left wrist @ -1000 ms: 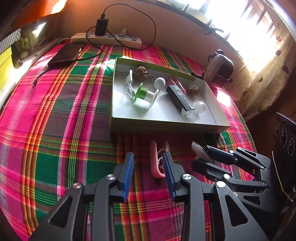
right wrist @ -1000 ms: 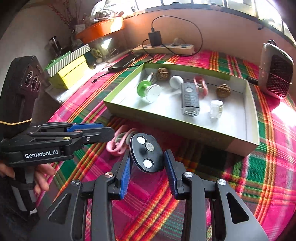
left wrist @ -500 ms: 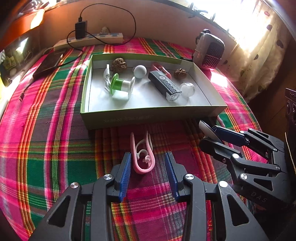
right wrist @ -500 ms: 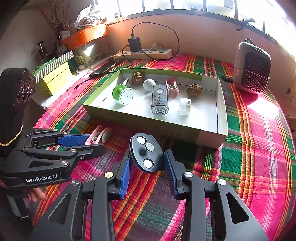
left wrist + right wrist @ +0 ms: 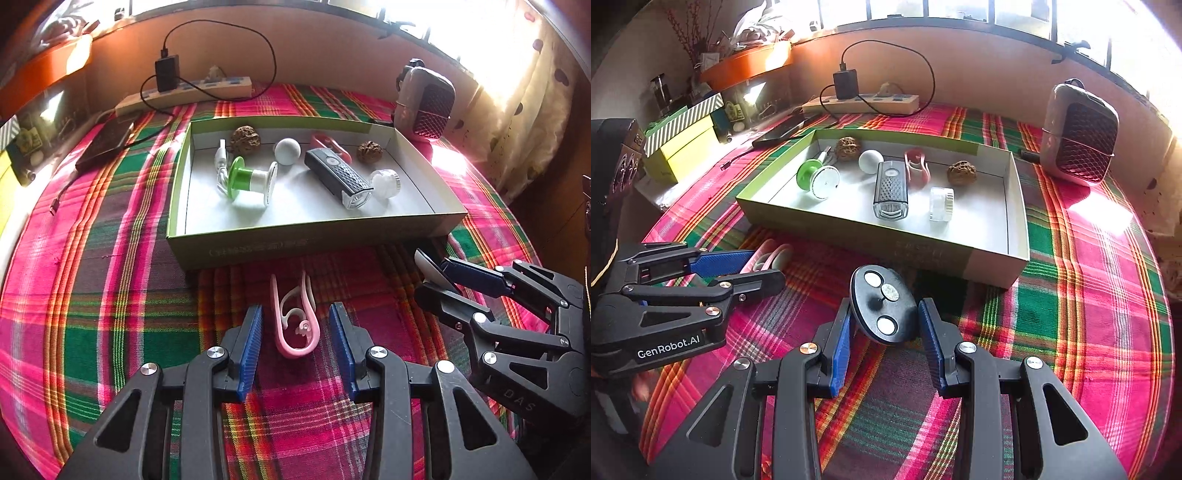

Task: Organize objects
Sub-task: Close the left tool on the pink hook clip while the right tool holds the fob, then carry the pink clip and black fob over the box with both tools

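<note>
A pink clip (image 5: 295, 325) lies on the plaid cloth just in front of the green box (image 5: 306, 243). My left gripper (image 5: 295, 343) is open, its blue pads on either side of the clip without touching it. It shows at the left of the right wrist view (image 5: 746, 269) with the clip (image 5: 772, 258) between its fingers. My right gripper (image 5: 884, 332) is shut on a black oval disc (image 5: 882, 308) with three round metal spots, held near the box's front wall (image 5: 923, 254). In the left wrist view the right gripper (image 5: 432, 277) shows edge-on with the disc.
The box holds a green spool (image 5: 247, 181), a black light (image 5: 338, 177), a white ball (image 5: 287, 150), two walnuts (image 5: 245, 137), a red clip (image 5: 328, 144) and a clear cap (image 5: 386, 182). A power strip (image 5: 184, 94), phone (image 5: 107, 146) and small heater (image 5: 424, 103) stand behind.
My left gripper has swung right and centred on the pink clip, which now lies between its pads. My right gripper has kept the disc and drawn back slightly from the box.
</note>
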### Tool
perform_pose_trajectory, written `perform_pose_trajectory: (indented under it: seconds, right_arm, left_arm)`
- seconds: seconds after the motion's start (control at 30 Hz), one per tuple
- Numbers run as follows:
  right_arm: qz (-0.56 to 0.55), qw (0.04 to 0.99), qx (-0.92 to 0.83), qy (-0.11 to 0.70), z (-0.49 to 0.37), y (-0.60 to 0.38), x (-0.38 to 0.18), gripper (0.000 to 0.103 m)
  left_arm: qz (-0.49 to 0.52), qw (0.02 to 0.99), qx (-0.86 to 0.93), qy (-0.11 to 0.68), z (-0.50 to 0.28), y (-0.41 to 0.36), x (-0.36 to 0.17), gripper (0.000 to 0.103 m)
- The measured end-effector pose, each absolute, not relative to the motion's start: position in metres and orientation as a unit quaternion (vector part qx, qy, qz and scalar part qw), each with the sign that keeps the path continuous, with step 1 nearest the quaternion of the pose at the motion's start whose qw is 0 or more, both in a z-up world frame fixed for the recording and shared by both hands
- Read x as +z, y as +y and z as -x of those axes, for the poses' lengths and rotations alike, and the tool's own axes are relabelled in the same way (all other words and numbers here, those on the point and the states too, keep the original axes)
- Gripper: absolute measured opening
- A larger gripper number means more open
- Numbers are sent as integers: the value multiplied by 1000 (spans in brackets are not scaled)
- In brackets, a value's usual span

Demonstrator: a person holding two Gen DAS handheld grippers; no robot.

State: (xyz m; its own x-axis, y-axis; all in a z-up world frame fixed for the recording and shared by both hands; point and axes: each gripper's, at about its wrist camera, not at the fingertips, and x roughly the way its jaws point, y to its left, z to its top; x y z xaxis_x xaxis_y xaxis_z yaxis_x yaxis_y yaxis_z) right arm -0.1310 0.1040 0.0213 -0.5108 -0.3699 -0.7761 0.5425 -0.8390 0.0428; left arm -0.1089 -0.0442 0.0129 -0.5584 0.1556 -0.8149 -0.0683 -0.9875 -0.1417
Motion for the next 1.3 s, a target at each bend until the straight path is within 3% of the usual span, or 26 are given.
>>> perform_pose_trajectory:
  seconds: [0.13, 0.37, 1.3]
  right_arm:
    - [-421, 258, -863, 108, 130, 103, 19, 37]
    - [-424, 255, -862, 113, 128, 99, 15, 37]
    - [-423, 253, -863, 112, 126, 99, 15, 37]
  left_arm:
    - [462, 63, 883, -40, 108, -43, 13, 34]
    - [459, 55, 886, -39, 108, -47, 13, 22]
    - [452, 48, 891, -17, 107, -45, 16, 21]
